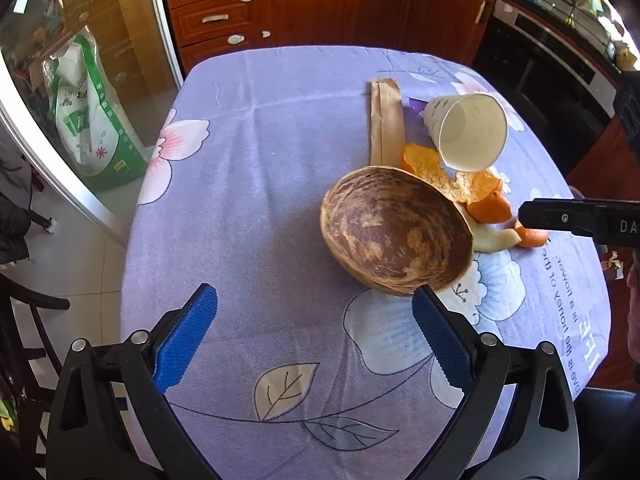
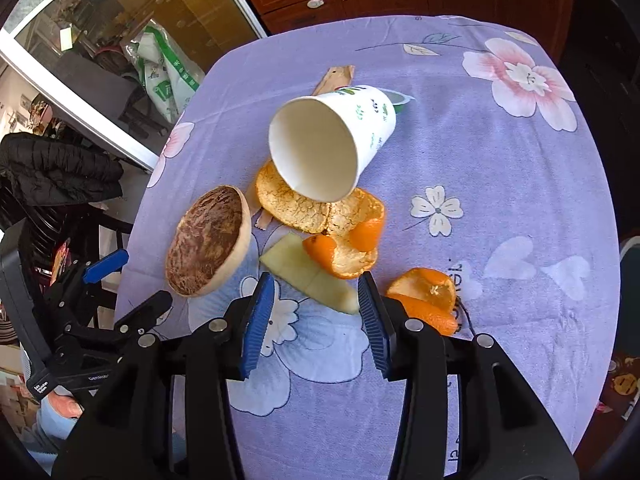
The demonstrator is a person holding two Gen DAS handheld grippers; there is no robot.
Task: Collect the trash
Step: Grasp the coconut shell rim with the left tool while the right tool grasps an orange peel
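Observation:
A brown shell bowl (image 1: pixel 394 228) lies tilted on the purple flowered tablecloth (image 1: pixel 260 184). Beside it are a white paper cup (image 2: pixel 328 144) on its side, broad orange peels (image 2: pixel 320 208), a smaller peel (image 2: pixel 428 296), a pale fruit slice (image 2: pixel 312 276) and a brown paper strip (image 1: pixel 386 120). My left gripper (image 1: pixel 316 320) is open just short of the bowl, its right pad by the bowl's near rim. My right gripper (image 2: pixel 316 304) is open above the slice's near end, and its pads do not touch the slice. A green lid (image 2: pixel 400 100) peeks out behind the cup.
Wooden cabinets (image 1: pixel 320 4) and an oven (image 1: pixel 552 64) stand beyond the table's far edge. A glass door (image 1: pixel 80 80) with a green-and-white bag (image 1: pixel 92 120) behind it is at the left. A dark chair (image 1: pixel 28 320) stands by the table's left edge.

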